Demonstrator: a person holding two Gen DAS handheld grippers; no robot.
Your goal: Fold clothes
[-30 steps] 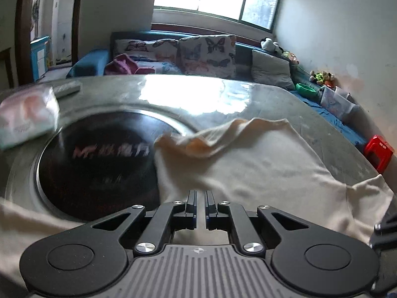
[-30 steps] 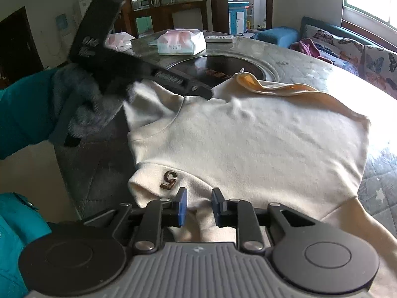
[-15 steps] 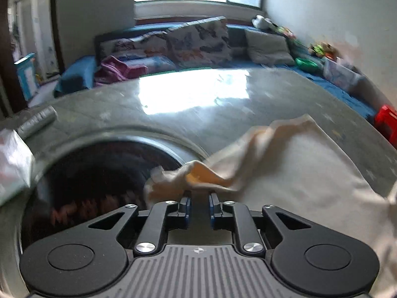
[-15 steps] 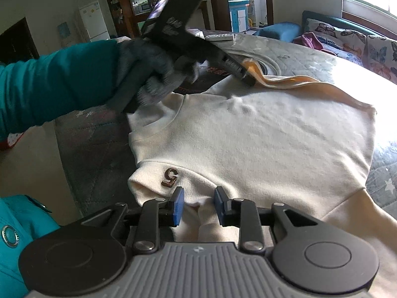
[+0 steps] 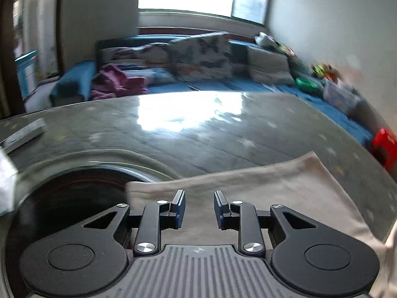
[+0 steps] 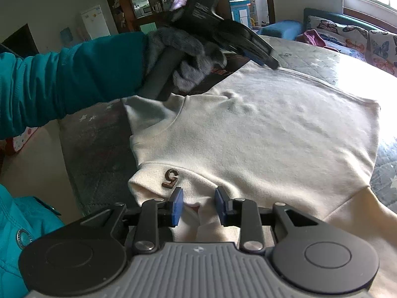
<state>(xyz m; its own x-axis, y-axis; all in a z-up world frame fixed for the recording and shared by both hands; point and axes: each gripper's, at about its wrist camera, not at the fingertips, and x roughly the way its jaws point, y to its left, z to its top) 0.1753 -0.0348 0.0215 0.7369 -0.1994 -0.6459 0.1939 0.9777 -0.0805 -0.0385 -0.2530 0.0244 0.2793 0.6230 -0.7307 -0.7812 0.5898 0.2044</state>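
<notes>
Your cream sweatshirt (image 6: 260, 134) lies flat on the round table (image 5: 223, 134), front side up, w/ the neck toward your near-left side and the bottom hem toward the far-right edge of the table. A small brown "5" patch (image 6: 170, 177) sits on the shoulder part, just beside your right gripper (image 6: 198, 204).

Right gripper: the jaws stand partly apart, approx. a small gap, and a fold of the sweatshirt is between them. The blue pads (image 6: 176, 207) do not press on the cloth, so it holds nothing.

Left gripper (image 5: 199, 207): the jaws are opening now, and they stand apart over the far edge of the sweatshirt. The cloth lies under and between them but the pads do not pinch it. In the right wrist view you see this gripper (image 6: 269, 60) w/ its tip at the sweatshirt's far edge, held by your left hand (image 6: 188, 57) in a grey fuzzy glove and a teal sleeve (image 6: 74, 77).

The far-left corner of the sweatshirt reaches the rim of the dark round glass inset (image 5: 64, 198) in the middle of the table. A flat grey thing (image 5: 24, 134) lies near the left edge of the table; I cannot tell what it is, the picture is blurred there.
</notes>
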